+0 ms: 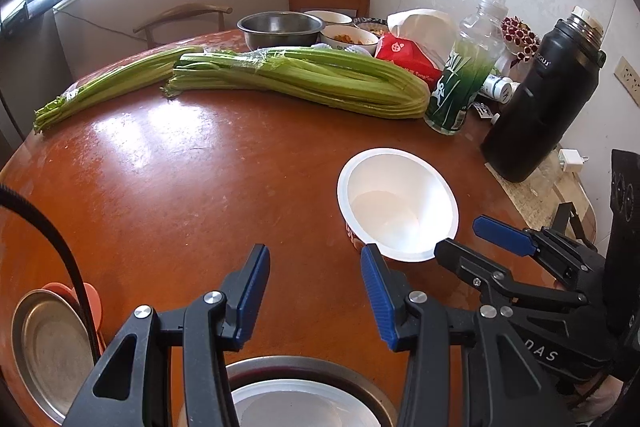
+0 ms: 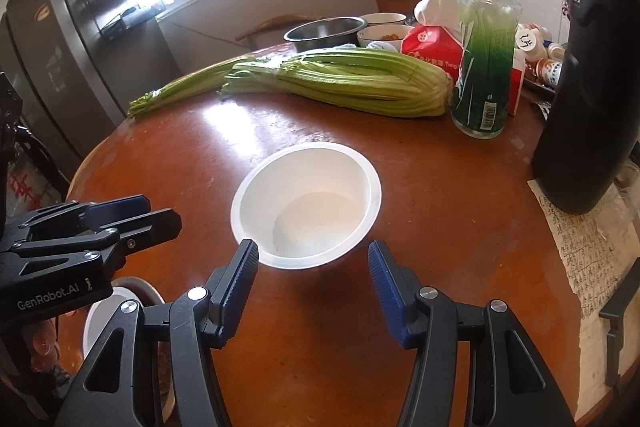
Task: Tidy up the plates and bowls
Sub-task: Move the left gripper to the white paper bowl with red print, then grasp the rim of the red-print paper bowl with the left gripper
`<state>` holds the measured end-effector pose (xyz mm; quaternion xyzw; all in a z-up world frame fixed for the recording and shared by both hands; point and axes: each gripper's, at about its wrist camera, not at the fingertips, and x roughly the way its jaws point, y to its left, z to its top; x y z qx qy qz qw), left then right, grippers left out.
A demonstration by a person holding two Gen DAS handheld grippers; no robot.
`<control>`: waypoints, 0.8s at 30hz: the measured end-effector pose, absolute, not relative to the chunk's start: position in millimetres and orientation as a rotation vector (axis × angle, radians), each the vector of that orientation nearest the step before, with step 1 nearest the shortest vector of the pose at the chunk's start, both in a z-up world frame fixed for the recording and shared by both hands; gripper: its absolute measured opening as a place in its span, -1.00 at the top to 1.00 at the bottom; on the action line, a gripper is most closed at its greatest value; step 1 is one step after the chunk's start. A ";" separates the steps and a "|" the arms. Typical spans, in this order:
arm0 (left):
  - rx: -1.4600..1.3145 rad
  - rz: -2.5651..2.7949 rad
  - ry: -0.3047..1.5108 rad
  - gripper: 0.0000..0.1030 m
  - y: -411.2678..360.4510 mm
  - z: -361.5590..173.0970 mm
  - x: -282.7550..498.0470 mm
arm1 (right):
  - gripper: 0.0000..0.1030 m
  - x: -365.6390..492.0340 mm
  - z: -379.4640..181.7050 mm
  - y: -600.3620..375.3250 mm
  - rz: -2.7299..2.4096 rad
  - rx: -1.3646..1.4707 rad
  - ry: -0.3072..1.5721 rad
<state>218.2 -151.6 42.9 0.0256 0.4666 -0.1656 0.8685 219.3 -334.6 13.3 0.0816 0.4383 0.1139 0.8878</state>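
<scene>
Blue pads of the right tool fill the foreground, apart and empty, with the white bowl straight ahead, its near rim just beyond the tips. Left tool is apart and empty too, the bowl off to its right on the surface. Right looks better lined up.

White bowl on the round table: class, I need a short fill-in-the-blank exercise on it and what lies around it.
1. The white bowl is upright and ____ inside.
2. Behind it lie long green stalks of ____.
3. The right gripper has its jaws apart, holding ____.
4. The tall flask on the table is ____ in colour.

Missing words: empty; celery; nothing; black
</scene>
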 end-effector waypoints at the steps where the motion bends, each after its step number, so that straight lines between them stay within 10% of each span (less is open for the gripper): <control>1: 0.051 -0.351 0.977 0.08 -151.9 42.4 219.9 | -0.15 222.7 12.1 -336.2 0.233 0.174 0.912; 24: 0.019 -0.365 1.022 0.07 -142.3 21.9 253.0 | -0.15 249.7 -7.6 -288.6 0.342 0.112 0.962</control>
